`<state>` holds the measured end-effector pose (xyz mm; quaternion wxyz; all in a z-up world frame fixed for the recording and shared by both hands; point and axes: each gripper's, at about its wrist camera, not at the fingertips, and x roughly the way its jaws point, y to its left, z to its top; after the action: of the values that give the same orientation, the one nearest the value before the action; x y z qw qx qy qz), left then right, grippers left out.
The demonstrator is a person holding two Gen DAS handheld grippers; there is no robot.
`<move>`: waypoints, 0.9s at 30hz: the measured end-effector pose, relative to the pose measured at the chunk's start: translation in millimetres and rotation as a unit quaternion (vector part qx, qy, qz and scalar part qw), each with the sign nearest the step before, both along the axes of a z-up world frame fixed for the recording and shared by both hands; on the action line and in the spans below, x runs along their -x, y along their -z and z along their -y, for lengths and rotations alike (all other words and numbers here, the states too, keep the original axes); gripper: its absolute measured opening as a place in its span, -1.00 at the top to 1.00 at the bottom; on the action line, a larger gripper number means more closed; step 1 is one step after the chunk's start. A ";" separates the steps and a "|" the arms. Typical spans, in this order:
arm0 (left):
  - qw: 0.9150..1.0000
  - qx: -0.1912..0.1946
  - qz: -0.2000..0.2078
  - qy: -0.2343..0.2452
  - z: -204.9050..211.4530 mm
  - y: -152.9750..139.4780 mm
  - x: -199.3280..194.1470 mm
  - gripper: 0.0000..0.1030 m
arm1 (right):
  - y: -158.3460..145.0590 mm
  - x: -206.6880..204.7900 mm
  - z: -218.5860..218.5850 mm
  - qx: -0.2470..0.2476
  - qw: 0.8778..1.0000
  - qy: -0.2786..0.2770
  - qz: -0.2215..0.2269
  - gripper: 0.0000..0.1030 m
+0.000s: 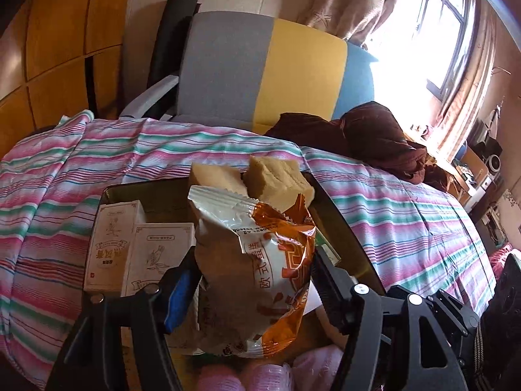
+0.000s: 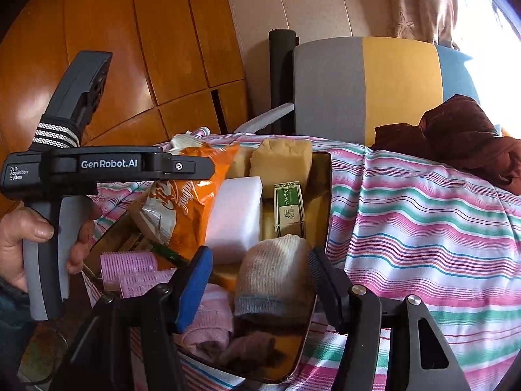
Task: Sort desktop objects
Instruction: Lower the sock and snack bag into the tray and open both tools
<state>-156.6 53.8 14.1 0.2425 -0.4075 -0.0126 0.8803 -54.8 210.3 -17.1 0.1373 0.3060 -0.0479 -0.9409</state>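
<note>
Striped bedspread [image 2: 423, 228] bears tray [image 2: 320, 195], brown cloth [image 2: 462, 137].

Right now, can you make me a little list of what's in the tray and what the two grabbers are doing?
Tray: dark, shiny, on a striped cloth
Left gripper: jaws shut on the snack bag, held above the tray
Right gripper: jaws open around the sock, not squeezing it
Sponges: yellow, at the far end
White block: beside the snack bag
Green box: near the tray's right wall
Curlers: pink, at the near left
White boxes: two, left side
Behind: chair, brown cloth
</note>
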 end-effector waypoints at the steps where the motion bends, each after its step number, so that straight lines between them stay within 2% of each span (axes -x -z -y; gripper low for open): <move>1: 1.000 0.003 0.007 0.028 -8.2 0.8 0.1 -0.41 | -0.4 -0.6 0.7 0.000 1.000 0.000 -0.001 -0.21; 4: 0.999 0.013 0.000 0.037 -19.5 -1.7 -3.3 -0.42 | -0.6 -4.6 1.2 -0.001 1.000 0.000 -0.003 -0.21; 8: 0.999 0.006 -0.038 -0.005 -4.7 -18.1 -10.0 -0.42 | 0.1 -7.3 -0.7 -0.001 1.000 0.002 -0.002 -0.21; 12: 0.995 0.003 -0.088 -0.051 18.6 -35.2 -18.8 -0.42 | 0.9 -7.3 0.1 -0.001 1.000 0.003 -0.001 -0.21; 15: 0.992 -0.005 -0.114 -0.047 24.7 -41.7 -28.3 -0.40 | 1.5 -7.4 0.7 0.000 1.000 0.004 -0.001 -0.21; 18: 0.991 -0.014 -0.129 -0.020 16.3 -44.3 -37.6 -0.39 | -0.9 -4.8 2.9 -0.011 1.000 0.011 -0.006 -0.21; 22: 0.993 0.018 -0.119 -0.018 4.7 -34.7 -34.4 -0.33 | -6.1 -2.9 3.4 -0.024 0.999 0.018 -0.014 -0.21; 27: 0.995 0.027 -0.094 -0.014 6.7 -14.8 -33.7 -0.32 | 0.7 -2.7 0.7 -0.019 1.000 0.023 -0.003 -0.21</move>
<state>-122.9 47.1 28.9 0.2189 -0.3295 0.0280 0.9180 -52.1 209.5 -17.9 0.1103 0.3050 -0.0363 -0.9453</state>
